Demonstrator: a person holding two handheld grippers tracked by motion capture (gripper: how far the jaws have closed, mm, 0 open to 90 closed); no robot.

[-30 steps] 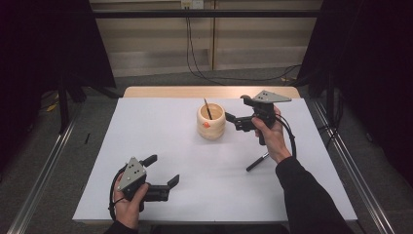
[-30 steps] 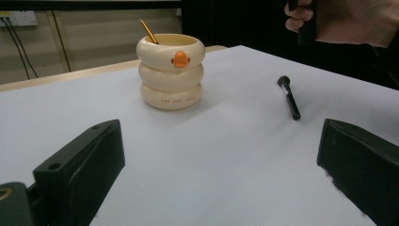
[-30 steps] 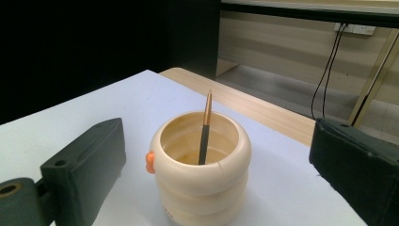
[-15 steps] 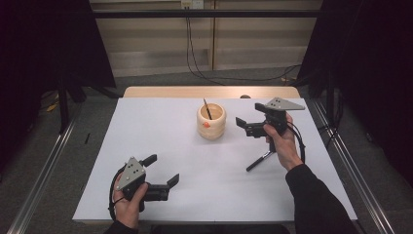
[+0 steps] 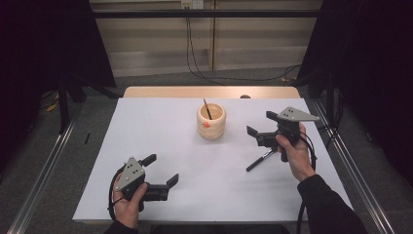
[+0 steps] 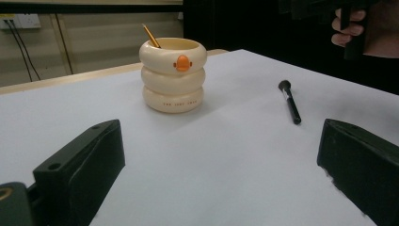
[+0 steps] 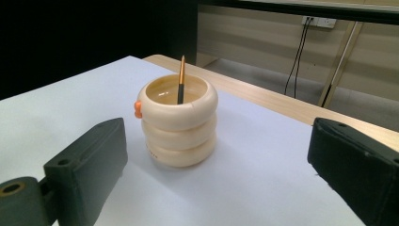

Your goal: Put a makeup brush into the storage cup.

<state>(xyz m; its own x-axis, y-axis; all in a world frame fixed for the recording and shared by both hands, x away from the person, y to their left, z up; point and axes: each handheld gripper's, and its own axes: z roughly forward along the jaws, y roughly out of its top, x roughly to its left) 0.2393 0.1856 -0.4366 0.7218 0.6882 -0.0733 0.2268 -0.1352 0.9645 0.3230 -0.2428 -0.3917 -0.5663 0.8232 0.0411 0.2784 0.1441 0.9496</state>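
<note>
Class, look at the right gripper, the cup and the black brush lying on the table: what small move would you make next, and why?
Probably lower the right gripper toward the black brush. Its jaws are open and hold nothing, the brush lies flat on the table just below that hand, and the cup already holds one brush upright.

Table (image 5: 160, 126): rectangular, white cover, bare wooden strip along far edge at 12 o'clock.

Holder (image 5: 211, 121): cream, three stacked rings, small orange duck-bill mark on side; stands upright directly on cover, toward 12 o'clock from table centre. Thin pencil-like stick leans inside.

Black brush (image 5: 259, 160): lies flat on cover toward 3 o'clock, well apart from holder, tilted diagonally.
</note>
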